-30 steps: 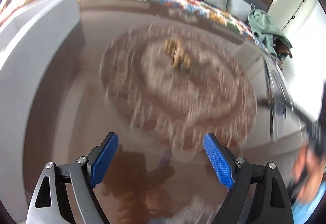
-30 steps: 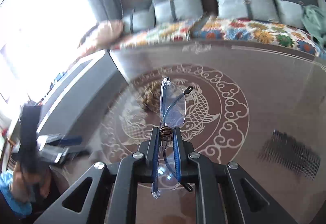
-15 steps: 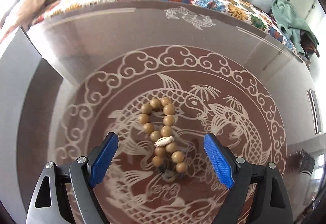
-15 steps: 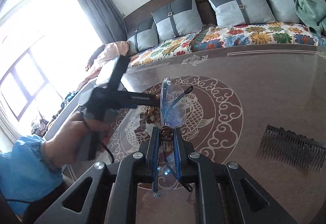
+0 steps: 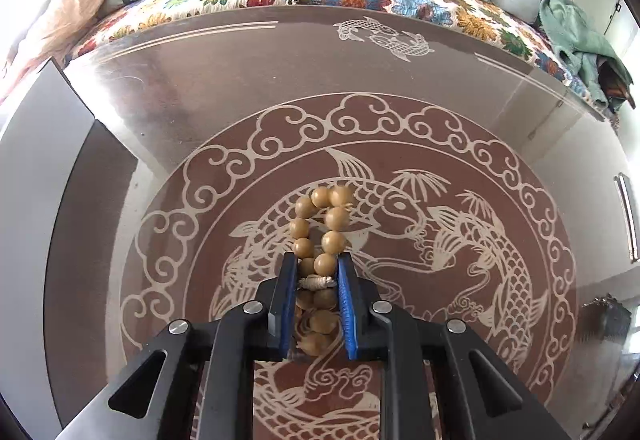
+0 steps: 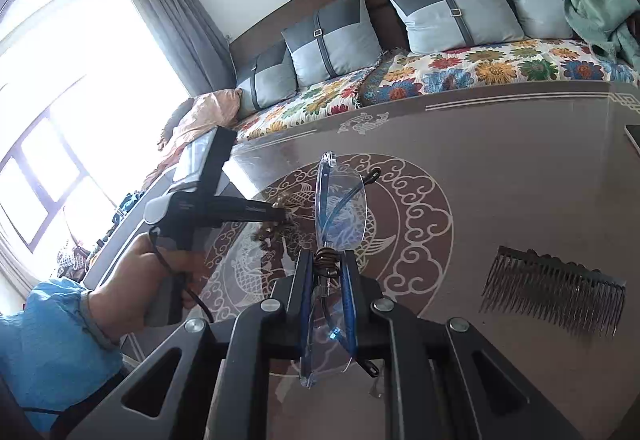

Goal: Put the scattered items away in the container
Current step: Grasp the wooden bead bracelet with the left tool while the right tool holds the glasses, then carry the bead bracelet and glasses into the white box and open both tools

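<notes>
Pinching bead bracelet (image 5: 320, 240), loop pointing forward, left tool (image 5: 316, 280); right tool (image 6: 326, 272) clamping glasses (image 6: 340, 208) upright.

Handheld gripper rig and operator's clothing
Left gripper (image 5: 318, 272) and right gripper (image 6: 326, 272): black frames, blue textured finger pads (image 5: 345, 304), silver screws (image 5: 253, 307). Hand (image 6: 132, 280) wears blue sleeve (image 6: 52, 340); black cable (image 6: 200, 304) trails.
</notes>
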Motion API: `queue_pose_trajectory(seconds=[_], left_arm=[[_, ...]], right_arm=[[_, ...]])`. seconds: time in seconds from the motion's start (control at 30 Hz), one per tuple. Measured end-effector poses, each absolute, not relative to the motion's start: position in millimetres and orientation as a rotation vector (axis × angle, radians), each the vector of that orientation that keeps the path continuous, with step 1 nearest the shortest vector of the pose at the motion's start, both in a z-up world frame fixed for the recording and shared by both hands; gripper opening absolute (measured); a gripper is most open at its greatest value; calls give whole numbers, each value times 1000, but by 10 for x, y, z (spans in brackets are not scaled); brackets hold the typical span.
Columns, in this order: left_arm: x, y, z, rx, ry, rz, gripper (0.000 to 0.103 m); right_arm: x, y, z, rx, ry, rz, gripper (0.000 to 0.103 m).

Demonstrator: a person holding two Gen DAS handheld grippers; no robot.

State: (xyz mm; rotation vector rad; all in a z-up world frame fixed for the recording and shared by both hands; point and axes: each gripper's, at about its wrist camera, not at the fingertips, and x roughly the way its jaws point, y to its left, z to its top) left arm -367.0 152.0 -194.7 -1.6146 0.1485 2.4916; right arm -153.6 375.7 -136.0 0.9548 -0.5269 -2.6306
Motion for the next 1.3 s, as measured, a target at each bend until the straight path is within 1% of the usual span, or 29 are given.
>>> queue_pose_trajectory(seconds=[0.17,0.53,0.67,0.93,1.3], left_arm=[[-3456,1442,-1776,-1543,151,2511,17],[-2888,1463,-1421,-1417,288,2557,17],[-2627,1450,-1343,-1405,299,2563,17],[-2236,1436,-1353,-1425,290,2555,17],[-1956,1352,-1454,-1468,240,2541,17]], right_arm=[[-1569,3731,-1438,987,-529,-2618,15],[-1584,3641,-1543,1021,-502,-2606,15],[-1606,3604,-1570,1031,-489,-2598,15],[-1597,3473,-1614,1047,-460,-2576,15],[-1557,3241,-1711,1116,-444,-2512,15]])
